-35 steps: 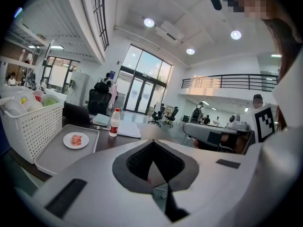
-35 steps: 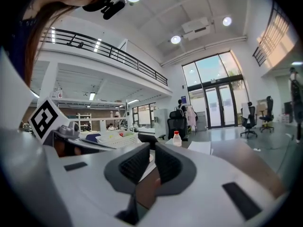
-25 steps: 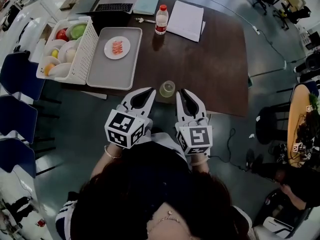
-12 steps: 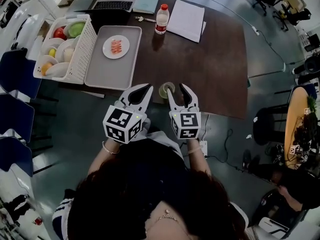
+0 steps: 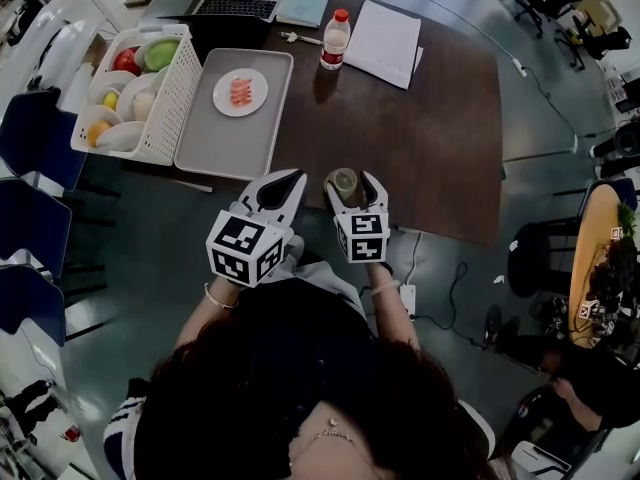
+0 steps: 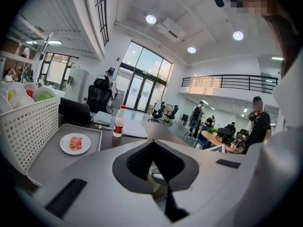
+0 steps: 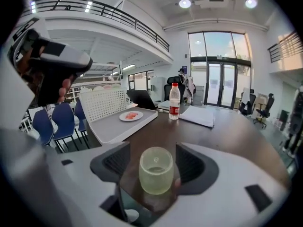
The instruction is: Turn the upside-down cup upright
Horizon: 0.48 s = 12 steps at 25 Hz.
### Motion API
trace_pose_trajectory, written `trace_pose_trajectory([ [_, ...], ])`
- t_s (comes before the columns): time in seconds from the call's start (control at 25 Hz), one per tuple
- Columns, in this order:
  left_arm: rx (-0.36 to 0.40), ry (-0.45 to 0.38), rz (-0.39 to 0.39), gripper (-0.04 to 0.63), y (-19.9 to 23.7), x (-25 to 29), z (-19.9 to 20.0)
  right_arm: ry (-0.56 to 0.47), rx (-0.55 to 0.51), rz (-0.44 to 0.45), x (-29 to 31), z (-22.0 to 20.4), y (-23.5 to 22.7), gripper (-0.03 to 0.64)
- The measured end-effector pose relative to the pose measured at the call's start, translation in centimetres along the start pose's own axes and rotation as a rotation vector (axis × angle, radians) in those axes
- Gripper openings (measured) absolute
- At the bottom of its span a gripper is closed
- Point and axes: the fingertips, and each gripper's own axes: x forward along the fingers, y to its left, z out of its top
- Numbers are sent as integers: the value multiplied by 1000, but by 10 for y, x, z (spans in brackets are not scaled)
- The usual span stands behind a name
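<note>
A pale yellow-green translucent cup [image 5: 345, 182] [image 7: 155, 170] stands upside-down, base up, near the front edge of the dark brown table [image 5: 430, 138]. My right gripper [image 5: 350, 184] [image 7: 154, 161] is low over the table. Its jaws are opening and stand either side of the cup, with a small gap between each pad and the cup wall. My left gripper [image 5: 289, 178] [image 6: 152, 145] is shut and holds nothing. It hovers just left of the cup at the table edge.
A grey tray [image 5: 215, 138] holding a plate of food [image 5: 240, 92] lies at the left, beside a white basket [image 5: 172, 98] of fruit and bowls. A bottle [image 5: 335, 40], papers [image 5: 385, 43] and a laptop [image 5: 240, 8] sit at the far side. Blue chairs [image 5: 30, 138] stand left.
My right gripper has dropped to the table and its jaws have spread from shut to wide, now flanking the cup. The left gripper has hardly moved.
</note>
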Motion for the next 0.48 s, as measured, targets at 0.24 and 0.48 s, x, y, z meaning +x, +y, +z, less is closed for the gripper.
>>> trace_pose_trajectory([
  [0.24,-9,14,6,0,3,-4,-5,55,8,2,18,-18,1,319],
  [0.48,-16,27,17,0,9,-8,-9,123,10,-9,28,-38,-2,325],
])
